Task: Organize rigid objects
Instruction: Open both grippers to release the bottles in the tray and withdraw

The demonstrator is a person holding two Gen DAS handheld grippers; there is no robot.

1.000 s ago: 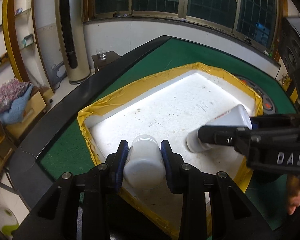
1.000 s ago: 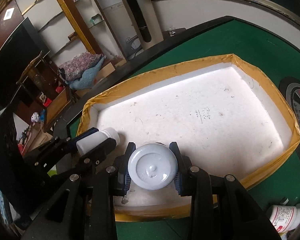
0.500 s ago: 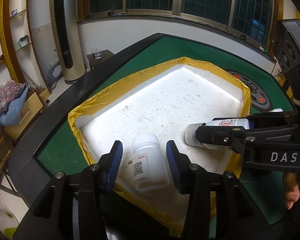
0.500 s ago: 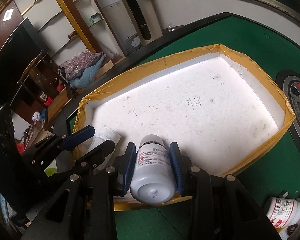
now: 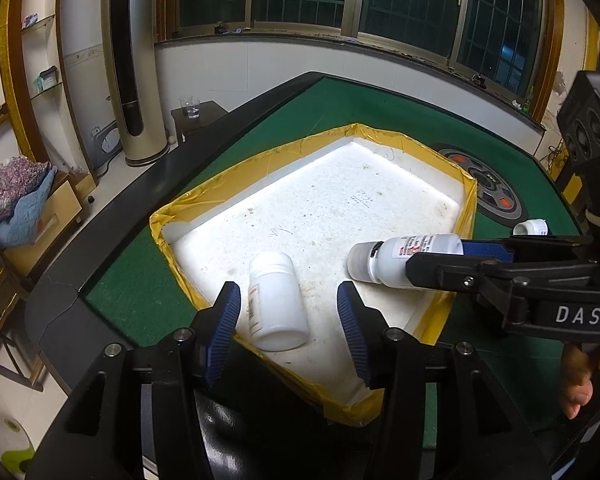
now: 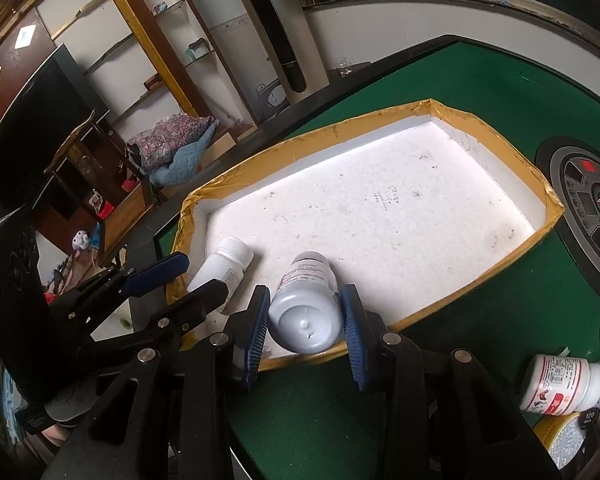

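White bottle [image 5: 278,300] lies loose in the tray [image 5: 260,158], left gripper [image 5: 288,320] spread wide; right gripper [image 6: 304,322] seemingly clamps the labelled bottle [image 6: 306,308].

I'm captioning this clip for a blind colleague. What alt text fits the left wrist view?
The left gripper stands open around a white bottle lying in a yellow-taped white tray on a green table. At right, the right gripper holds a labelled bottle over the tray.

Green table [image 5: 380,112], taped tray [image 5: 260,160], perhaps bottles [image 6: 556,384].
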